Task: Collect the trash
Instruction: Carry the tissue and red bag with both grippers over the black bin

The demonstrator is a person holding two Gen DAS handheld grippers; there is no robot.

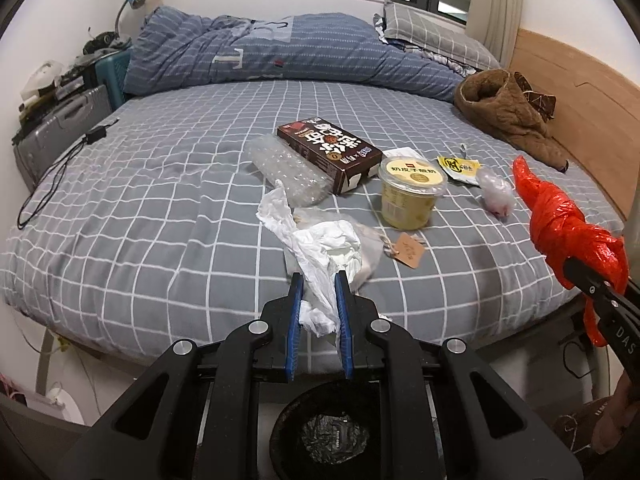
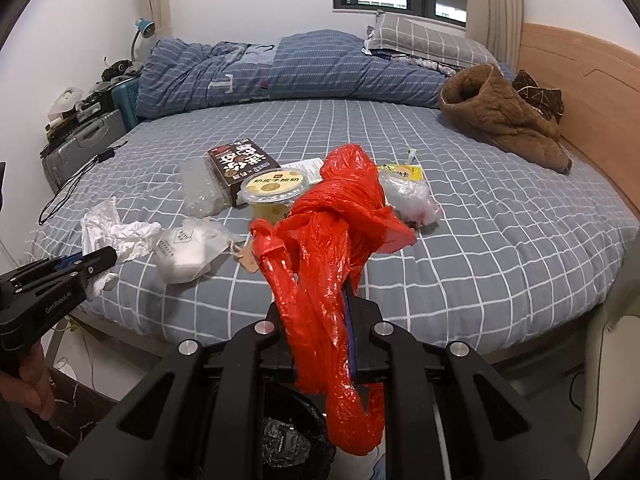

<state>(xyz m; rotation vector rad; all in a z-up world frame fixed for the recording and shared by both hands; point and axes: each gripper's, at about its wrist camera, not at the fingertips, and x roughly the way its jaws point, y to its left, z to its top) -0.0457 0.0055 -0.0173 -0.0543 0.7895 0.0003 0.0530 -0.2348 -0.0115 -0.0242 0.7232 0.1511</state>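
Note:
My left gripper (image 1: 319,280) is shut on a crumpled white tissue (image 1: 316,248) at the bed's near edge; it also shows in the right wrist view (image 2: 100,258). My right gripper (image 2: 320,280) is shut on a knotted red plastic bag (image 2: 332,248), held above the bed edge; the bag hides its fingers. The bag also shows in the left wrist view (image 1: 560,224). A black-lined trash bin (image 1: 332,432) stands on the floor below both grippers. On the bed lie a brown box (image 1: 330,152), a yellow cup (image 1: 412,192), bubble wrap (image 1: 288,172), a clear pouch (image 2: 188,252), a yellow wrapper (image 1: 458,168) and a small clear bag (image 1: 496,194).
The grey checked bed (image 1: 140,220) carries a blue duvet (image 1: 280,52), a brown garment (image 1: 508,116) and a black cable (image 1: 60,168). A wooden headboard (image 1: 580,100) is at the right. A grey suitcase (image 1: 60,128) and cluttered stand are at the left.

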